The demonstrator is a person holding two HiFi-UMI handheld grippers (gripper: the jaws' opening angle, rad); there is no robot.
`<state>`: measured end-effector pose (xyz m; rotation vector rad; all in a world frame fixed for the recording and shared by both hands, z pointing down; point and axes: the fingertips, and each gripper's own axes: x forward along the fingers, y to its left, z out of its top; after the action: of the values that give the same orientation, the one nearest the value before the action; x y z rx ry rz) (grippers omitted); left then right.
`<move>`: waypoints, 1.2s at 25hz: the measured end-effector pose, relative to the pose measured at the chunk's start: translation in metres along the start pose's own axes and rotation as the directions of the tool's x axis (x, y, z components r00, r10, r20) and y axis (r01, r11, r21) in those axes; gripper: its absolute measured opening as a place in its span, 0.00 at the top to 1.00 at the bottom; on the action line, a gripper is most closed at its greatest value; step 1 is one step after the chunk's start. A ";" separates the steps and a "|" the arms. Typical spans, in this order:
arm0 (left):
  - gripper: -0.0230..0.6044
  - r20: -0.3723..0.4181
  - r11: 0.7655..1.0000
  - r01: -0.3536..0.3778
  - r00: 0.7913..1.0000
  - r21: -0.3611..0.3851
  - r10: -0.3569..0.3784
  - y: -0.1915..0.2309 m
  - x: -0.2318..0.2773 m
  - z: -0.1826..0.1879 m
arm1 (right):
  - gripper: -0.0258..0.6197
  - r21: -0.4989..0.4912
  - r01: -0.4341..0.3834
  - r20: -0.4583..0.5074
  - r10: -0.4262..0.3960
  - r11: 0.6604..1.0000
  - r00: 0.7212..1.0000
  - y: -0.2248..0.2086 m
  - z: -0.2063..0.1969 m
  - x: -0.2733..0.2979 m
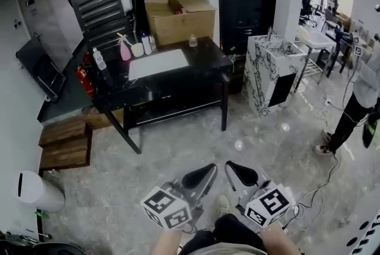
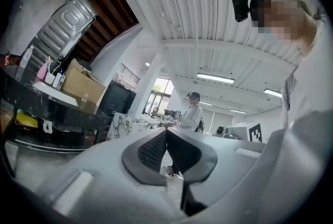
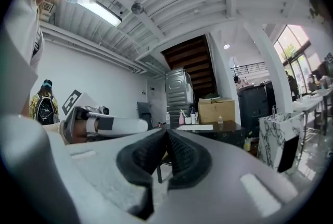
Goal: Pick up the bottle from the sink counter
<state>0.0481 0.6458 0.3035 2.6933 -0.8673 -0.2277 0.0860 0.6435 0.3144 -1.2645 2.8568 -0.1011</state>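
The left gripper and right gripper are closed and empty, well apart from the glossy black counter. A clear bottle stands by its flat white sink, with a cardboard box behind.

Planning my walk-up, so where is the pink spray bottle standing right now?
Head view, upper left: the pink spray bottle stands on the black counter at the white sink's back-left corner, right beside a white cup.

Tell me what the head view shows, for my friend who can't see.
The left gripper and right gripper, jaws shut and empty, hang low over a floor. Ahead stands a black counter with a white sink and bottles.
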 end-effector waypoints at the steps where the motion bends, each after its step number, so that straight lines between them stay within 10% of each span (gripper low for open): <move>1: 0.95 -0.002 1.000 -0.006 1.000 0.002 0.006 0.007 0.004 0.000 | 0.96 -0.004 0.001 0.003 -0.001 1.000 1.000 -0.005 0.000 0.005; 13: 0.95 0.087 0.993 -0.107 0.991 0.047 0.103 0.114 0.086 0.058 | 0.96 0.058 -0.112 0.086 0.106 0.992 0.991 -0.109 0.031 0.112; 30: 0.95 0.011 0.992 -0.122 0.992 0.026 0.122 0.210 0.214 0.060 | 0.96 0.016 -0.148 0.024 0.147 0.989 0.989 -0.238 0.028 0.202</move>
<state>0.0922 0.3425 0.3038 2.6531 -1.0409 -0.2029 0.1268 0.3331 0.3048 -1.0394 2.9107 -0.1092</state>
